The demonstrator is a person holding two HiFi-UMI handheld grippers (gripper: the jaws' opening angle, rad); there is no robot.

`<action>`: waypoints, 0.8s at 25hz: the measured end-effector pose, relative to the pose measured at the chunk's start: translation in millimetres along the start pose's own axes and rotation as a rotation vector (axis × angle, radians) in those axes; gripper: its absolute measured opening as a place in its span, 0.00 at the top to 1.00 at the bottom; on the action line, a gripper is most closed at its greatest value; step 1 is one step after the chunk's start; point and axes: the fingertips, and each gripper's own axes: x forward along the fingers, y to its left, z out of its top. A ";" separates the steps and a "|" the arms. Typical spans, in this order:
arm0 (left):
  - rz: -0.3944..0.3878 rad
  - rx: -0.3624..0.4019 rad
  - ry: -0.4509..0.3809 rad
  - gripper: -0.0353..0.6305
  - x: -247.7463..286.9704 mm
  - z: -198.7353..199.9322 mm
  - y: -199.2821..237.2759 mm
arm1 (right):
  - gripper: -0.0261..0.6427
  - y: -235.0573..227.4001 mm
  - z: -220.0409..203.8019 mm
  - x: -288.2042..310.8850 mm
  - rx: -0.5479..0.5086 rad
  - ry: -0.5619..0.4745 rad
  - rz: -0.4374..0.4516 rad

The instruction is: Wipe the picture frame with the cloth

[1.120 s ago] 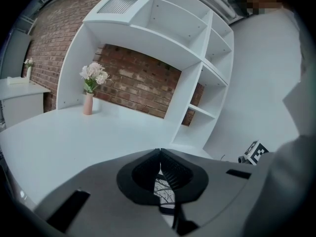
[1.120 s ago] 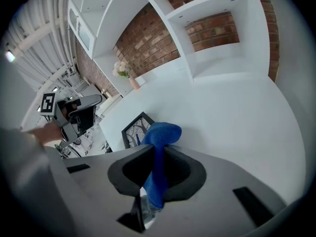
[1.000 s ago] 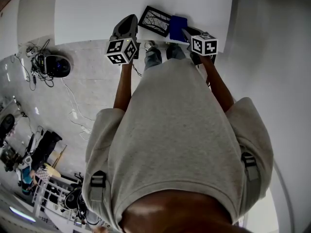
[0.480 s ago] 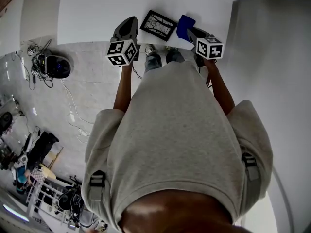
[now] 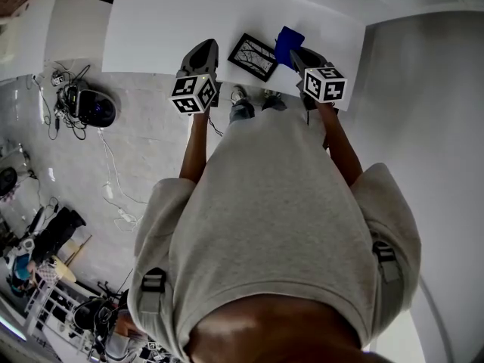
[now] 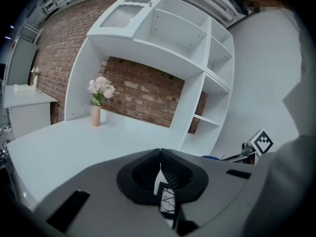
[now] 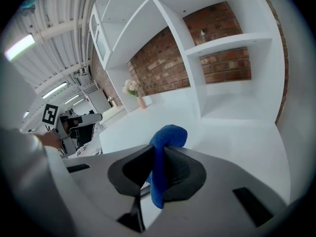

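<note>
Here the picture frame [image 5: 253, 57] lies flat near the tabletop's [image 5: 166, 29] front edge, between both grippers. The right gripper [image 7: 158, 158] has its jaws pinched on the blue cloth [image 7: 170, 135], just beside the frame. The left gripper [image 6: 160, 155] has its jaws closed on nothing. A flower vase [image 6: 96, 114] stands far back.

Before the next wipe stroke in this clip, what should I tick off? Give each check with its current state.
1. Cloth gripped: ok. The right gripper is shut on the blue fabric cloth.
2. Frame placed: ok. The black rectangular picture frame lies flat on the white table.
3. Cloth on frame: cannot tell. In the head view it sits at the frame's right edge, and contact is unclear.
4. Frame steadied: not ok. The left gripper has its jaws together, holds nothing, and is beside the frame.
5. Clutter nearby: ok. The pink vase of flowers stands far back.
</note>
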 end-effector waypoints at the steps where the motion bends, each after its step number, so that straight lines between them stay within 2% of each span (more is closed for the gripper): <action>1: 0.005 0.000 -0.004 0.92 -1.6 1.1 1.4 | 0.86 2.9 3.9 1.3 -0.011 -0.013 0.003; 9: 0.041 -0.008 -0.040 0.92 -12.8 20.4 10.2 | 0.86 26.8 44.3 13.8 -0.087 -0.074 0.029; 20: 0.067 -0.025 -0.056 0.92 -13.7 35.3 16.0 | 0.87 56.1 106.4 17.4 -0.241 -0.150 0.035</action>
